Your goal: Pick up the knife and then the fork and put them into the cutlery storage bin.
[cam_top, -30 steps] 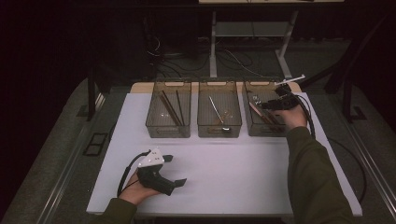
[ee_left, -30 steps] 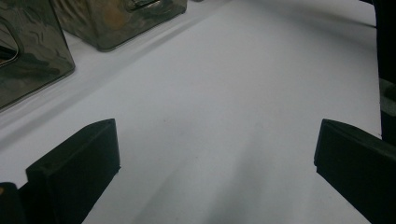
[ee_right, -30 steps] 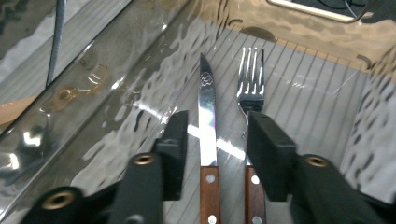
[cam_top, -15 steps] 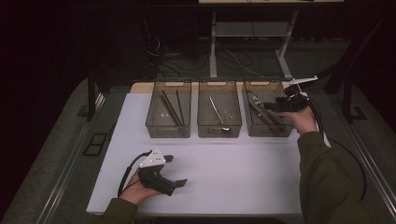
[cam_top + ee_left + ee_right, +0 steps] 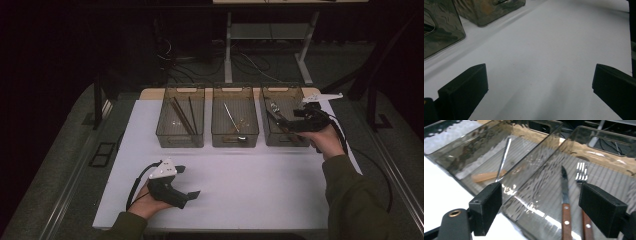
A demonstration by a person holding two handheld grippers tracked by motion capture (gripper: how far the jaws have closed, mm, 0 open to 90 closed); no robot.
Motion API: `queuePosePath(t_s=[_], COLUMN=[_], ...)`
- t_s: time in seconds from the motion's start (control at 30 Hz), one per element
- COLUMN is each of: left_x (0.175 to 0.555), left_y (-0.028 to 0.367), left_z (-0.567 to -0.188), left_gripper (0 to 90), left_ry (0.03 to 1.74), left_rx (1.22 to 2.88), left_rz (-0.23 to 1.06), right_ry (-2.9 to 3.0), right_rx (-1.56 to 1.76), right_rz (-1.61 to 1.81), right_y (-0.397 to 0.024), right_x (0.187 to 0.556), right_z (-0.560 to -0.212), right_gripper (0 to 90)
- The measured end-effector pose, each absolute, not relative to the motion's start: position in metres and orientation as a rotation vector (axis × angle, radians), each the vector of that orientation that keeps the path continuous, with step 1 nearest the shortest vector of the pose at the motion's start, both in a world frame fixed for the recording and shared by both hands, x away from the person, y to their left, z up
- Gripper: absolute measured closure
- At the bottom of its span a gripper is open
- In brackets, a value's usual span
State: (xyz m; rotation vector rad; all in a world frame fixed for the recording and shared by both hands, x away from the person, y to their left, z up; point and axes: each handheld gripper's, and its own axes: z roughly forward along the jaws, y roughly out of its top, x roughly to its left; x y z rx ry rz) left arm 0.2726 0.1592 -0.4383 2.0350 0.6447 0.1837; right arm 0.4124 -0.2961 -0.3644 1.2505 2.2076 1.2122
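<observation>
Three clear bins stand in a row at the back of the white table. The right bin holds a wooden-handled knife and fork. My right gripper hovers at that bin's near right corner, pointing into it. Its jaws have just been opening and stand wide apart with nothing between the pads. The middle bin holds a metal utensil with a pale handle. The left bin holds dark sticks. My left gripper rests on the table at the front left, open and empty.
Bare white tabletop lies in front of the left gripper, with two bins off to its upper left. Grey floor, cables and a desk frame lie beyond the table's far edge.
The right hand has drawn back to the right and nearer from over the right bin, and its jaws now stand wider. The left hand has kept still.
</observation>
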Motion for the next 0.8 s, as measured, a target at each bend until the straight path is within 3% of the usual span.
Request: queuePosePath(t_s=[0.8], left_x=[0.271], left_y=[0.16], left_z=[-0.438], left_gripper=[0.0], left_ry=[0.647], left_rx=[2.033], left_rz=[0.19], right_ry=[2.168], right_rx=[1.159], right_rz=[1.292], right_y=[-0.276], right_x=[0.34], right_z=[-0.392], right_gripper=[13.6])
